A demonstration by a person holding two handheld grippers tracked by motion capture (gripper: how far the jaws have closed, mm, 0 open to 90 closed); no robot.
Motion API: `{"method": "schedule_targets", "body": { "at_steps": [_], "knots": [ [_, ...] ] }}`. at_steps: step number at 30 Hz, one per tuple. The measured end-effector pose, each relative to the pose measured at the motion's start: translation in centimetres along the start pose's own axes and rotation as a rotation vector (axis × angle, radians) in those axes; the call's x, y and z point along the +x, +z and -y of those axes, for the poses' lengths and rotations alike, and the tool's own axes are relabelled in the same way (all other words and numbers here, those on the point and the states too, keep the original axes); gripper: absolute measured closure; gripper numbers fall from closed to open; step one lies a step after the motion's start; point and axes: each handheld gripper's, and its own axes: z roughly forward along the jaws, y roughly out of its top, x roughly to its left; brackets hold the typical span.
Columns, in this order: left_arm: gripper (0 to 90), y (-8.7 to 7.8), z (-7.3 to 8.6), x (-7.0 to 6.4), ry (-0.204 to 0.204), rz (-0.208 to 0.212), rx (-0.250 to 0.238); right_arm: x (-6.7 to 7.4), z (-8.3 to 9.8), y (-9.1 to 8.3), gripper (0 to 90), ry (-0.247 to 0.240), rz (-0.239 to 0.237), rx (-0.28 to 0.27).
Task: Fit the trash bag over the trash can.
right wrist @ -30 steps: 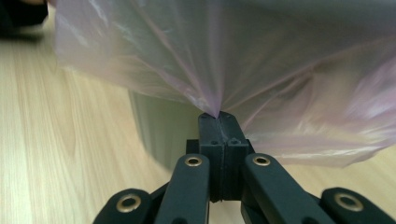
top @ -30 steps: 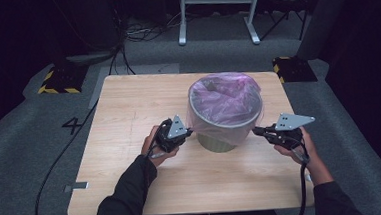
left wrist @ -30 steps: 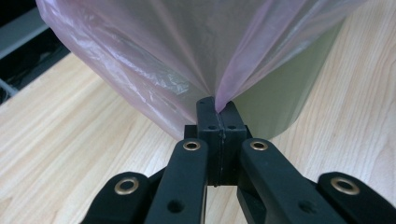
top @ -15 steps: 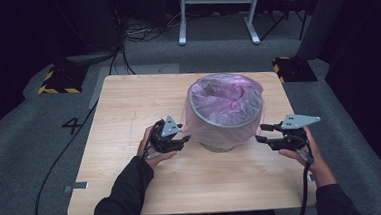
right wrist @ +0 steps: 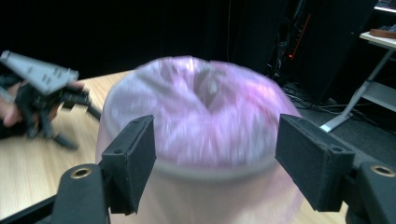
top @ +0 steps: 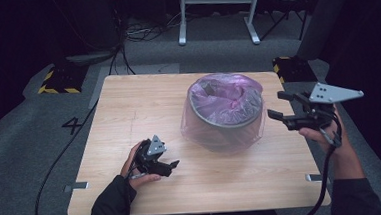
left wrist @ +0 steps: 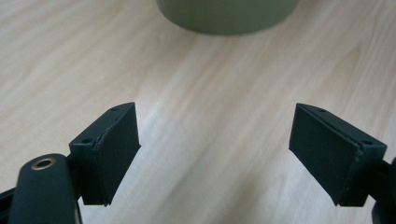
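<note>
From above, the bin (top: 225, 116), lined with a pink bag (top: 226, 96), stands between the tongs: right gripper (top: 281, 108) just beside its rim, left gripper (top: 171, 165) lower and farther off. In the gripper views both jaws have just been opening, nothing between them; the bin (left wrist: 227, 15) lies ahead of the left, while the bag (right wrist: 201, 112) is close before the right

Looks like a lab or recording studio to me, not anybody's home. There's one plain light wooden surface (top: 129, 116) sitting on grey carpeted floor (top: 39, 126), with a number four marked in black on the floor (top: 73, 125) right beside it. Black and yellow hazard-striped blocks (top: 56, 81) sit near the back corners, black cables (top: 124, 46) snake all over the floor, and a white metal stand frame (top: 217, 10) is parked behind. Everything past that is dark curtain and dim equipment, so only the work spot is lit.
</note>
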Motion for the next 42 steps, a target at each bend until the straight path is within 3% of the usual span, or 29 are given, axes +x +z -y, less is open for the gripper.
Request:
{"method": "schedule_targets", "body": {
  "at_steps": [7,13,15,18,23,31,33,35,39,42],
  "knots": [
    [15.6,0.5,1.1,-0.7,0.010,0.026,0.050,-0.6,-2.1,4.9,32.0,0.016,0.016,0.082],
    [15.5,0.8,1.7,-0.9,-0.001,0.033,0.075,-0.9,-1.7,9.5,32.4,0.030,0.036,0.263],
    [15.5,1.0,2.0,-0.9,0.005,0.035,0.089,-1.0,-1.3,10.3,32.1,0.041,0.034,0.301],
    [15.2,1.0,2.4,-0.8,-0.013,0.051,0.073,-1.0,-1.1,11.2,31.4,0.050,0.036,0.345],
    [14.8,0.8,2.7,-0.6,-0.010,0.065,0.061,-0.7,-0.9,12.6,27.5,0.019,0.026,0.449],
    [14.7,0.8,2.7,-0.6,-0.008,0.073,0.062,-1.0,-0.8,12.7,24.8,0.063,0.012,0.469],
    [14.6,0.8,2.7,-0.6,-0.008,0.073,0.062,-0.9,-0.8,12.4,24.5,0.054,0.030,0.442],
    [14.6,0.8,2.7,-0.6,-0.007,0.072,0.062,-1.0,-0.8,11.5,24.3,0.078,0.022,0.388],
    [14.6,0.8,2.7,-0.6,-0.008,0.073,0.062,-0.7,-0.8,8.9,21.9,0.062,0.025,0.299],
    [14.6,0.8,2.7,-0.6,-0.007,0.073,0.062,-0.5,-0.5,6.7,20.8,0.079,0.035,0.220]
  ]
}}
